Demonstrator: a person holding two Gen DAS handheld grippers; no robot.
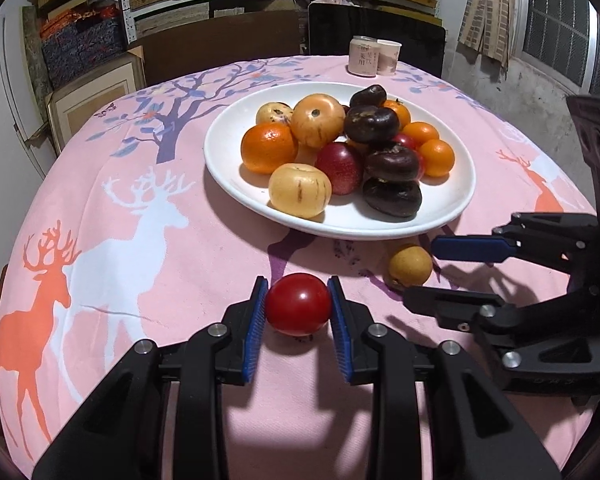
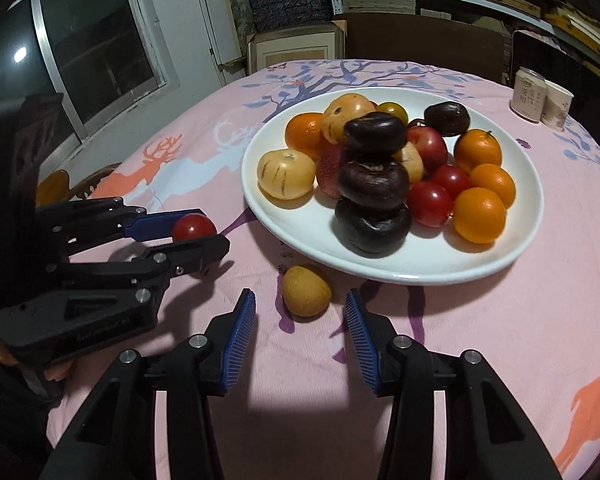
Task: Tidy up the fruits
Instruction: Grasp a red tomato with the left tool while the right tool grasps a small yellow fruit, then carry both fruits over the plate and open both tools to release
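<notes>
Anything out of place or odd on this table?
Two fruits lie off the white plate on the pink cloth: a red tomato clamped in the left tool, and a small yellow-brown fruit ahead of the open right tool.

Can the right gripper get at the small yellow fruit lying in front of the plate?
Probably yes. The right gripper is open, the yellow fruit lies just ahead between its fingers, and nothing lies between them; the plate sits behind.
</notes>
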